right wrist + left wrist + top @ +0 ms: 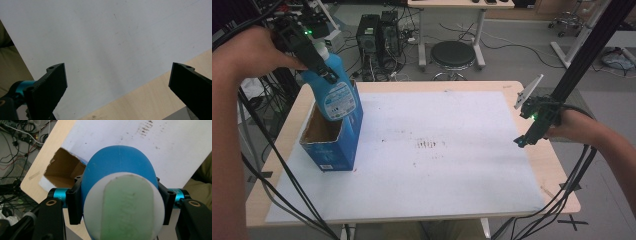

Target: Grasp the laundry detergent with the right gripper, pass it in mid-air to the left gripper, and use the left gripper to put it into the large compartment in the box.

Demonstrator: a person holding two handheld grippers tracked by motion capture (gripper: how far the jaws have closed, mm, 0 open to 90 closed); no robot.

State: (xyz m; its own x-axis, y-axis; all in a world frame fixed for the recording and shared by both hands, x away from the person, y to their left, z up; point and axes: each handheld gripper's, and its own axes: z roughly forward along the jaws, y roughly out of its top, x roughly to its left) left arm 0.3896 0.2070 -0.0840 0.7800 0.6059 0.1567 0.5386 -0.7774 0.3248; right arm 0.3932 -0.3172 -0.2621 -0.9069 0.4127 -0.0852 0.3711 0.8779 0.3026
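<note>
On the counter (422,200), the right tool (521,141) hovers wide open and empty. At far left, the left tool (324,70) clamps a blue bottle (334,92) over an open blue box (332,142). The bottle may catch the box rim and tip it.

Blue bottle (334,90), white cap, tilted, lower end inside open blue carton (334,137) at table's left.

The bottle (333,85) sits between the left fingers (75,202), its base over the box (333,142) on the bench's (412,86) left. The right fingers (53,82) hang far right, above the sheet (437,165).
</note>
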